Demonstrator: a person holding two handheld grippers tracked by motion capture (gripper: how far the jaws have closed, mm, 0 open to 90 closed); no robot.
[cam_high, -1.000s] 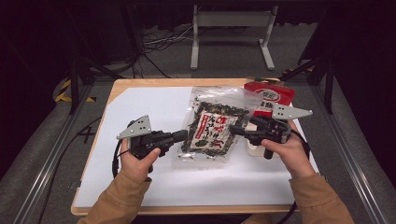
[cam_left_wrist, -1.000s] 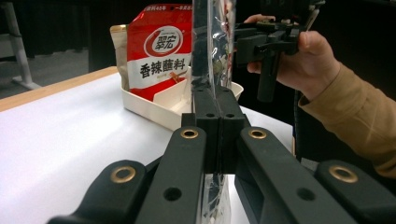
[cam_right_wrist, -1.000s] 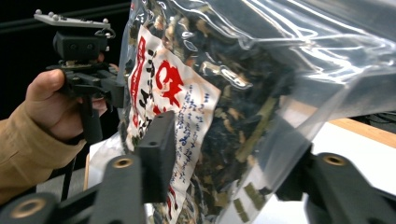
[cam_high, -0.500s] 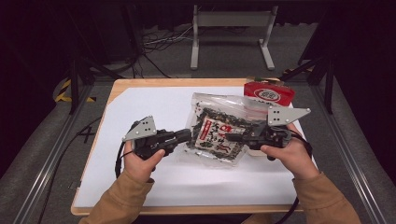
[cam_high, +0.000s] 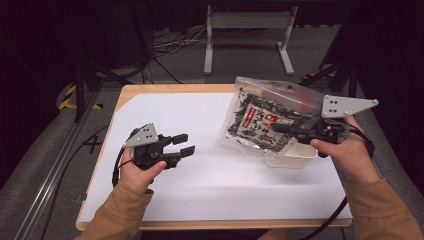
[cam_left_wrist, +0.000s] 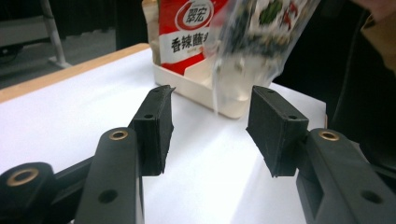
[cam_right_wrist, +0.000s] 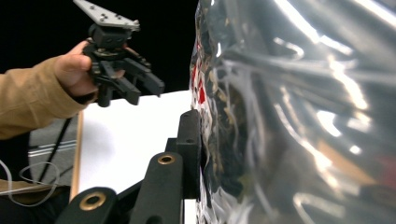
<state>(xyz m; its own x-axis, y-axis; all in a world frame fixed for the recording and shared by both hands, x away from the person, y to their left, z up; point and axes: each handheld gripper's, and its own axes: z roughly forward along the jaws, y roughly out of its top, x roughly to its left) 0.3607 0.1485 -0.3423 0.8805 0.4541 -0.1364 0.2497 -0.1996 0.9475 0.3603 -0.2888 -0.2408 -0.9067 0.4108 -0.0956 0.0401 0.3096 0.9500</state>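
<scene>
The right gripper (cam_high: 280, 129) fingers are clamped on the bag (cam_high: 265, 120), lifting it over the tray (cam_high: 292, 159). The left gripper (cam_high: 184, 144) fingers, just opening, stand apart and empty. Next, I judge, lower it into the tray.

Clear bag (cam_high: 265, 117), red-white packet (cam_left_wrist: 187, 32)

A lab-style recording set-up, dark and bare

A wooden surface (cam_high: 165, 90) covered by a white sheet (cam_high: 210, 165) is standing on grey carpet, with black drapes hanging behind it; loose cables (cam_high: 165, 47) are trailing across the floor past a grey metal stand (cam_high: 247, 30), a metal rail (cam_high: 55, 165) is running along the left side, and yellow-black hazard tape (cam_high: 67, 97) is marking the floor
</scene>
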